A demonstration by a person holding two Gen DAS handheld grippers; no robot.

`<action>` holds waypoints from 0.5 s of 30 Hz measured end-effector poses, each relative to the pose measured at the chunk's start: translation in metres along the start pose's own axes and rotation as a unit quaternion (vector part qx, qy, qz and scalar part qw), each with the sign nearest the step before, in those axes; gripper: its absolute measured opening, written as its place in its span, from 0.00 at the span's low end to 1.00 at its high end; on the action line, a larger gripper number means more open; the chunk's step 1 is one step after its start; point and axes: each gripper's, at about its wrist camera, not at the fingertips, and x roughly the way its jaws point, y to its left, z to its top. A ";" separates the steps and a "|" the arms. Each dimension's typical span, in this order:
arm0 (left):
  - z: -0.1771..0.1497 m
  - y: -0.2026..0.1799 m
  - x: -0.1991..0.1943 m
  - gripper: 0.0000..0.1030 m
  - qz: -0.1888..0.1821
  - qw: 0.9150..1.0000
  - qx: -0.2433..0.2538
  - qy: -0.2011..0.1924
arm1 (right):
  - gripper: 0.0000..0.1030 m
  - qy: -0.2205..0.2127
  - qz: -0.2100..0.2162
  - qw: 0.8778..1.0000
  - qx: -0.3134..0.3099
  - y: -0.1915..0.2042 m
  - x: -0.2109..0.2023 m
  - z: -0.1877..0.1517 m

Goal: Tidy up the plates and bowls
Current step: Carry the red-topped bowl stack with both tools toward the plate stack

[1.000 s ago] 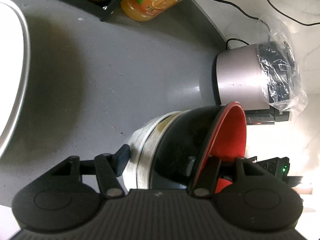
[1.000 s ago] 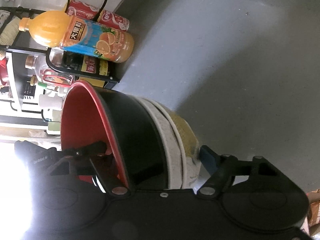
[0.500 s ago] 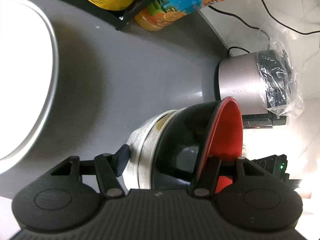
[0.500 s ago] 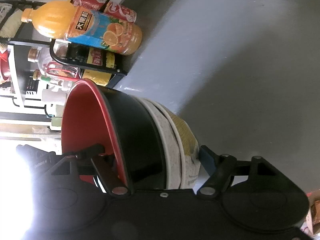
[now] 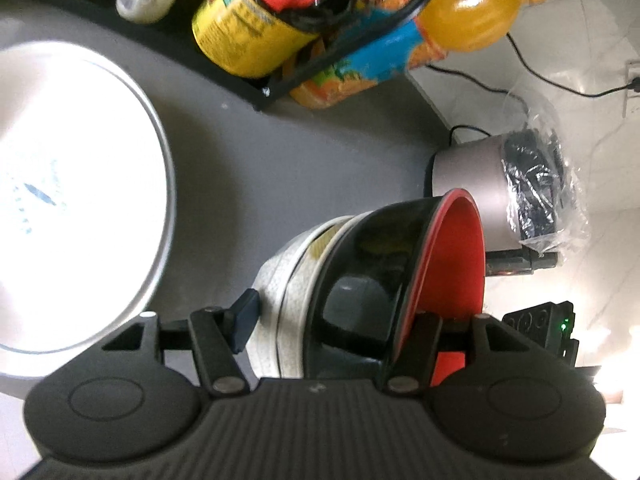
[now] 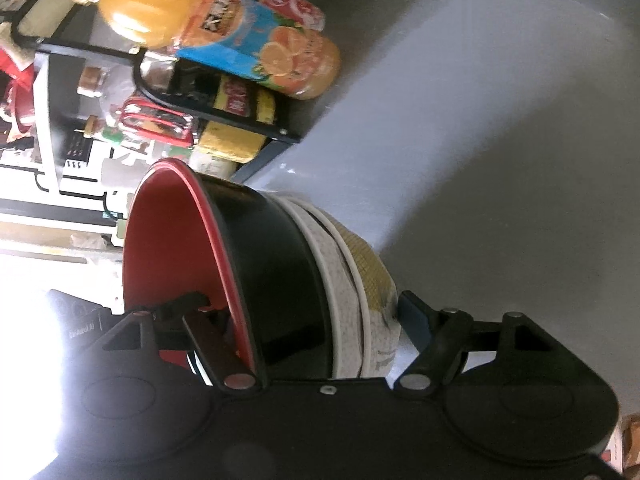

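A nested stack of bowls (image 5: 360, 264) lies on its side between my two grippers, above the grey countertop (image 5: 260, 168). The inner bowl (image 6: 276, 264) is black outside and red inside; speckled white and yellowish bowls sit under it. My left gripper (image 5: 344, 320) is shut on the stack, one blue pad on the white base and the other finger inside the red bowl. My right gripper (image 6: 300, 312) clamps the same stack, one finger in the red hollow and a blue pad on the yellowish base. A large white plate (image 5: 80, 200) lies at the left in the left wrist view.
A black wire rack (image 5: 328, 60) with jars and packets stands at the counter's back, an orange juice bottle (image 6: 224, 28) lying beside it, red cans (image 6: 292, 8) behind. A grey pot with a plastic bag (image 5: 500, 184) and a black power strip (image 5: 544, 328) sit past the counter edge.
Both grippers have moved together with the bowl stack held between them. The white plate, the rack and the juice bottle have come further into view and look larger.
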 end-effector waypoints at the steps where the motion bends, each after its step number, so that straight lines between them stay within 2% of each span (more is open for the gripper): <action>1: 0.001 0.001 -0.004 0.57 0.001 1.000 0.001 -0.003 | 0.71 0.000 0.001 1.000 -0.003 0.004 0.001 0.000; 15: 0.017 0.026 -0.073 0.57 0.006 0.998 -0.015 -0.052 | 0.71 0.018 0.016 0.998 -0.050 0.072 0.036 0.011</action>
